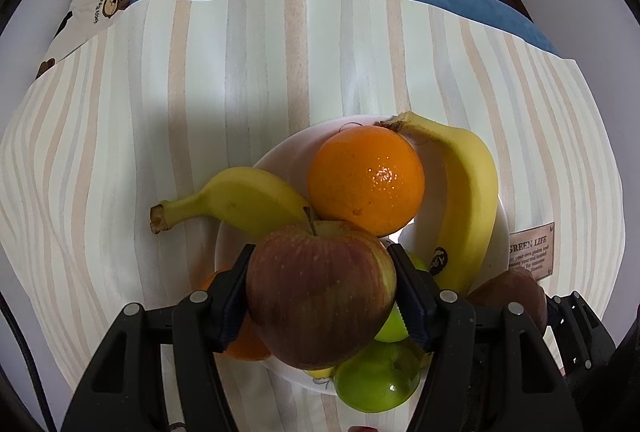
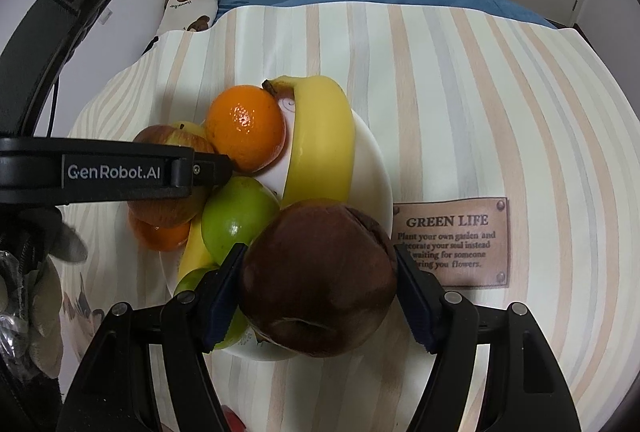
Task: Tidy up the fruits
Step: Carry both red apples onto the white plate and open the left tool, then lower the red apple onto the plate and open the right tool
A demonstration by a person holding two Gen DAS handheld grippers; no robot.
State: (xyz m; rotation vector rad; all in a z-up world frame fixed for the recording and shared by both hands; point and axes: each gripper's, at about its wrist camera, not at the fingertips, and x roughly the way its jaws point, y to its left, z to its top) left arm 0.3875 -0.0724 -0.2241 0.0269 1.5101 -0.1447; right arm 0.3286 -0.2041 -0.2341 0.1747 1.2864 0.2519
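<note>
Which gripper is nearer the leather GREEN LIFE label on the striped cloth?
Right. The right gripper, clamped on the dark brown apple, sits beside the GREEN LIFE label. The left gripper, holding the red apple, is across the plate from it.

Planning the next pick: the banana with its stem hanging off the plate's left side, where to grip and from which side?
Probably the stem-side neck of the banana, from above, jaws across its width. That end overhangs the plate over bare tablecloth; its other end is wedged under the orange.
</note>
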